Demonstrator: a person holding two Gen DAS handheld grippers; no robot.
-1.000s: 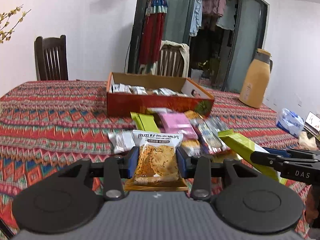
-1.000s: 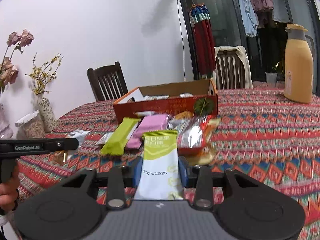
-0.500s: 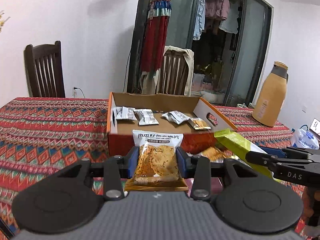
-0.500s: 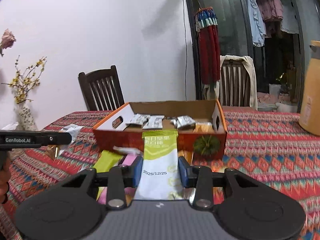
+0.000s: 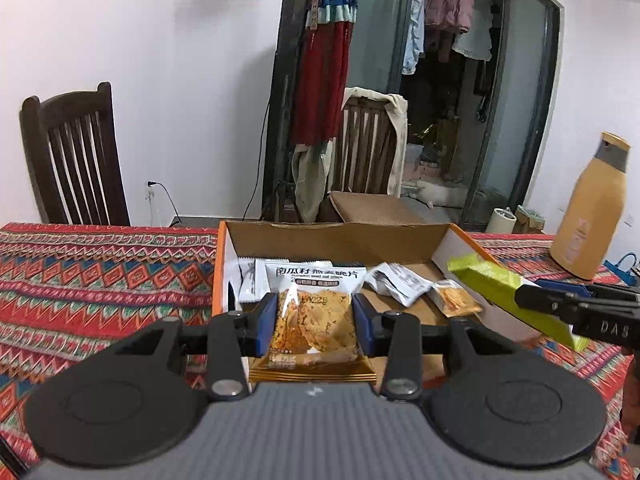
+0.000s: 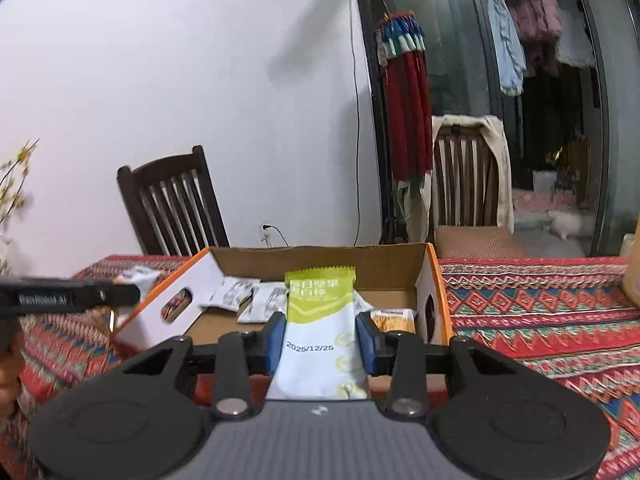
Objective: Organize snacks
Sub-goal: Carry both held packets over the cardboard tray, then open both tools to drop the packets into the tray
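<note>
Left gripper [image 5: 314,320], jaws narrowed and clamped on a crisp packet [image 5: 313,322], clear front showing golden seeded crisps, white printed header pointing away over the open cardboard box [image 5: 456,240]. Right gripper [image 6: 320,340], jaws pinching a green-and-white snack bar [image 6: 322,332], date stamped on it, long axis running straight ahead, green end over the box on the desk [image 6: 540,320].

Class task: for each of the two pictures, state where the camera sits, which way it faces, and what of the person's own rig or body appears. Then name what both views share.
Left wrist: on the left gripper, facing the cardboard box; its fingers clamp a pumpkin-seed crisp packet; the right gripper enters at right.
Right wrist: on the right gripper, facing the box; clamps a green-white packet; the left gripper and a hand show at left.
Shared: box, dark chair, red hanging.
</note>
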